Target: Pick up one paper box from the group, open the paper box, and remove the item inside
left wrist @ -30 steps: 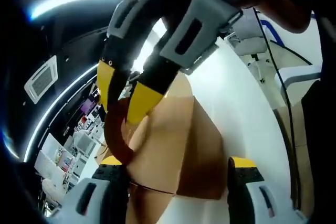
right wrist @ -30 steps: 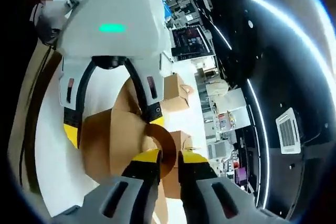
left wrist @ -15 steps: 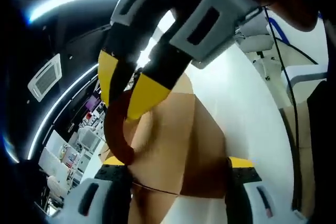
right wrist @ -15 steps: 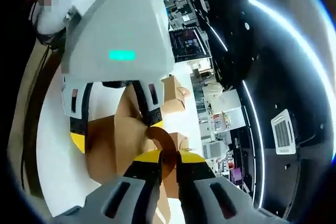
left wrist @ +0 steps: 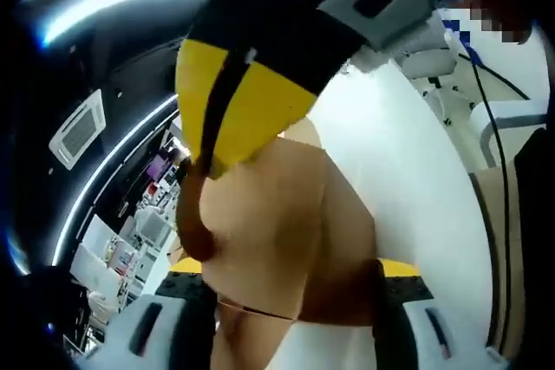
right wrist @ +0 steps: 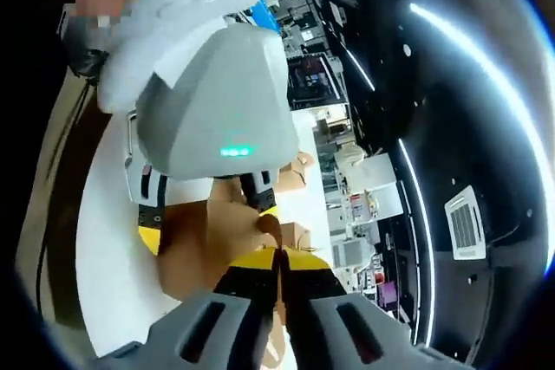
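**Opening the box: flap pinched, box braced**

Left gripper view: your left gripper point(left wrist: 290, 288) has its jaws spread wide, one on each side of the brown paper box point(left wrist: 277, 240), and they look to be bracing its sides. The box is held up off the white table point(left wrist: 408, 179). Your right gripper point(left wrist: 247, 114) comes down from above, its yellow tips closed on the dark curved flap point(left wrist: 186, 214) at the box's top edge.

Right gripper view: your right gripper's jaws are pressed together on that thin flap point(right wrist: 270, 230). Your left gripper point(right wrist: 208, 223) straddles the box point(right wrist: 204, 244) just behind. More boxes point(right wrist: 295, 171) sit on the table beyond.

You're mid-opening, I'd say. Next, pull the flap away from the box while your left holds firm; whether anything inside is exposed, I can't tell.
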`<state>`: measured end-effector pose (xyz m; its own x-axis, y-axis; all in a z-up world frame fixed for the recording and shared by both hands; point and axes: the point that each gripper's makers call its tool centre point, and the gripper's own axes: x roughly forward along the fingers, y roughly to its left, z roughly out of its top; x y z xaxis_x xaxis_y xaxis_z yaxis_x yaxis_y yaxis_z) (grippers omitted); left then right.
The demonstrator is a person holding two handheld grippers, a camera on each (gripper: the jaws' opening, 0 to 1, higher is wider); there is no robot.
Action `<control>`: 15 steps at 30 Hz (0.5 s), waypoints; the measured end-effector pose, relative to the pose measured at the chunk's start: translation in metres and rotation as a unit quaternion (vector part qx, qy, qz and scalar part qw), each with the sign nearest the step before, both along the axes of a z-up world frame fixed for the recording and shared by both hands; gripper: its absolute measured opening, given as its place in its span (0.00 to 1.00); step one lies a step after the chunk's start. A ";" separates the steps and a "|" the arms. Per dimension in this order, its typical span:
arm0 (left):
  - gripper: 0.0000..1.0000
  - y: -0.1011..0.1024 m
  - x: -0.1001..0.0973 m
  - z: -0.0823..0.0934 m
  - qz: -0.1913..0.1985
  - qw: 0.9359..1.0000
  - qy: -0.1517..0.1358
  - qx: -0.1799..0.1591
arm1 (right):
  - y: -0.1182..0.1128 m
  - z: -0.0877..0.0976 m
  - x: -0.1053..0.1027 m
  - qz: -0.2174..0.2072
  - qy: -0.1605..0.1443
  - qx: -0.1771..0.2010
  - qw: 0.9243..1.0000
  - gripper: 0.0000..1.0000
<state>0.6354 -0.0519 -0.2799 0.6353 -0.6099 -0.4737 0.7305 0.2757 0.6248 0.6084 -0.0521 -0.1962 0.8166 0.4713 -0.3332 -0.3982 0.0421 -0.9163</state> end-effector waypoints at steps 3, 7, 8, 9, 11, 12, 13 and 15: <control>0.73 0.002 0.000 0.000 -0.001 1.000 0.001 0.003 | -0.003 0.001 -0.003 -0.004 -0.007 0.006 1.000 0.03; 0.73 0.002 -0.001 0.000 -0.007 1.000 0.004 0.006 | -0.006 0.012 -0.008 -0.005 -0.006 0.033 0.999 0.03; 0.73 0.002 -0.001 -0.001 -0.009 1.000 0.006 0.009 | -0.007 0.013 -0.009 -0.005 -0.005 0.034 0.999 0.03; 0.73 0.002 -0.002 -0.001 -0.012 1.000 0.008 0.011 | -0.007 0.013 -0.010 -0.004 -0.005 0.036 0.999 0.03; 0.75 0.002 -0.003 -0.001 -0.018 1.000 0.015 0.009 | -0.007 0.010 -0.010 -0.003 -0.004 0.037 0.999 0.03; 0.75 0.001 -0.003 -0.001 -0.020 1.000 0.016 0.008 | -0.007 0.008 -0.009 -0.004 -0.003 0.036 0.999 0.03; 0.75 0.001 -0.004 -0.001 -0.022 1.000 0.016 0.007 | -0.007 0.006 -0.008 -0.006 -0.003 0.035 0.999 0.03; 0.75 0.000 -0.004 -0.001 -0.024 1.000 0.014 0.002 | -0.006 0.005 -0.005 -0.009 -0.005 0.038 0.999 0.03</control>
<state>0.6315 -0.0514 -0.2809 0.5911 -0.6377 -0.4939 0.7605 0.2367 0.6046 0.6037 -0.0586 -0.1908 0.8279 0.4802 -0.2896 -0.3882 0.1181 -0.9140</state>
